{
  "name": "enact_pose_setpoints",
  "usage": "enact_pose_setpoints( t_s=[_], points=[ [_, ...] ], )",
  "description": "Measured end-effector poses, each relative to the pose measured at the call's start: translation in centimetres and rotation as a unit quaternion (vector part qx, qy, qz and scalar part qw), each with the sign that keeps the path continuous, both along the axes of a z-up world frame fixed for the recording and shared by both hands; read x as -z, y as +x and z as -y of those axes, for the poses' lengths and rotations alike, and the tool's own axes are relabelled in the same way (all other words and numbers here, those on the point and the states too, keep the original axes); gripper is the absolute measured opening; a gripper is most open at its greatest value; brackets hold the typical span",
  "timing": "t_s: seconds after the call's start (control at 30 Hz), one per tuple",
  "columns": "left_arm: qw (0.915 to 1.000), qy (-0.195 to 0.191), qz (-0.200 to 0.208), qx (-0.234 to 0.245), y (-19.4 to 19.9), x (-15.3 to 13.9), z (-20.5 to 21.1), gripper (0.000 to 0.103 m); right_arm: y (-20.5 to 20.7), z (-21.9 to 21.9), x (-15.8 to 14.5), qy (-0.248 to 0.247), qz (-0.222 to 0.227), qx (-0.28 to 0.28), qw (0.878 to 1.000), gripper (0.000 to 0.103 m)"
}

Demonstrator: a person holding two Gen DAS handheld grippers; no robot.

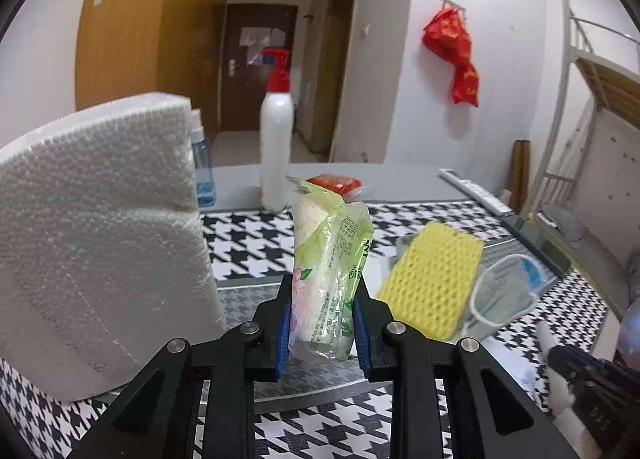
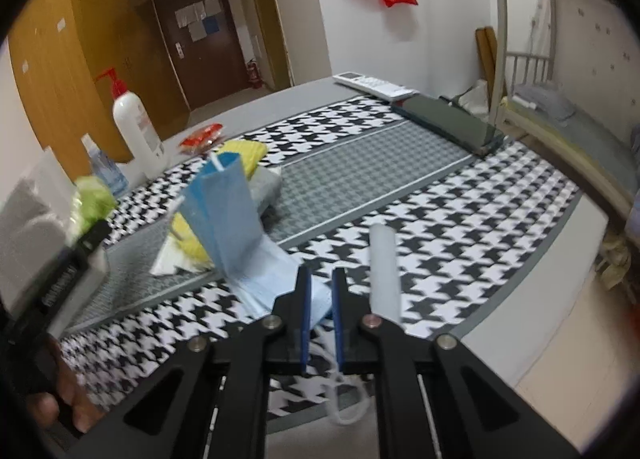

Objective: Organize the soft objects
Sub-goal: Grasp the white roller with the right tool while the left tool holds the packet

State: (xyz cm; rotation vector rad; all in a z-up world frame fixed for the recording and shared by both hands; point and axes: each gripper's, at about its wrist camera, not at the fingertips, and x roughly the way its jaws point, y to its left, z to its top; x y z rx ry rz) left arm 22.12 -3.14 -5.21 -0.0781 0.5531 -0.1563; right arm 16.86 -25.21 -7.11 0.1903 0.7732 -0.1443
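Note:
My left gripper is shut on a green plastic tissue packet and holds it upright above the houndstooth table cover. A yellow sponge and a wrapped face mask lie just right of the packet. In the right wrist view my right gripper is shut on a light blue face mask. The mask's far half stands up folded and its ear loop hangs below the jaws. A white tube lies beside the right finger.
A white foam block stands close on the left. Behind are a white pump bottle, a blue bottle and a red packet. A remote and a dark flat case lie at the far edge. A bed frame stands to the right.

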Motion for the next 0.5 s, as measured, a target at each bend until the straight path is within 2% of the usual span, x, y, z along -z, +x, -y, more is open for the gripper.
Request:
enact_pose_setpoints(
  t_s=[0.03, 0.1, 0.5],
  points=[
    [1.0, 0.001, 0.006, 0.001, -0.2, -0.1, 0.0, 0.028, -0.1, 0.2, 0.1, -0.005, -0.002, -0.002, 1.0, 0.032],
    [0.9998, 0.002, 0.018, 0.004, -0.7, -0.3, 0.0, 0.027, -0.3, 1.0, 0.3, 0.002, -0.001, 0.003, 1.0, 0.04],
    [0.9985, 0.009, 0.054, 0.001, -2.3, -1.7, -0.4, 0.027, -0.3, 1.9, 1.3, -0.002, -0.011, 0.0, 1.0, 0.04]
  ],
)
